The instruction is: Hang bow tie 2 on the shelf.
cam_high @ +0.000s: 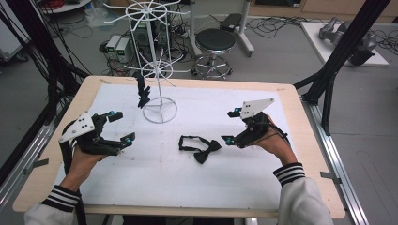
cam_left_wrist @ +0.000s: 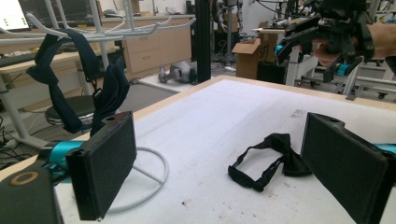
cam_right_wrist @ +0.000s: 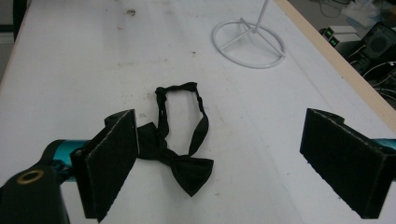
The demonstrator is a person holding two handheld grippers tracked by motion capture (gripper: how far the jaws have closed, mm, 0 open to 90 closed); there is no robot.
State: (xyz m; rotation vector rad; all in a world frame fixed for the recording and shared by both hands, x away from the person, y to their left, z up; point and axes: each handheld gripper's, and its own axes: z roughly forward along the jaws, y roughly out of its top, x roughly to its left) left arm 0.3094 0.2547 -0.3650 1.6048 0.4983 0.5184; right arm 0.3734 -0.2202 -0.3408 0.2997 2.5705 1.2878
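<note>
A black bow tie (cam_high: 199,148) with its strap looped lies flat on the white mat, mid-table. My right gripper (cam_high: 230,126) hovers open just right of it. In the right gripper view the bow tie (cam_right_wrist: 180,154) sits low between the wide-apart jaws, closer to the left one, and the right gripper (cam_right_wrist: 224,163) holds nothing. My left gripper (cam_high: 122,126) stands open at the table's left, well apart from the tie. Seen from the left gripper (cam_left_wrist: 224,163), the bow tie (cam_left_wrist: 271,158) lies ahead near the right jaw. A second dark tie (cam_high: 142,93) hangs on the white wire rack (cam_high: 160,111).
The rack's ring base (cam_right_wrist: 247,39) stands on the mat behind the bow tie, its pole and spoked arms rising above. In the left gripper view the hanging tie (cam_left_wrist: 93,88) dangles above the left jaw. A wooden table edge (cam_high: 300,136) borders the mat. A stool (cam_high: 215,42) stands beyond the table.
</note>
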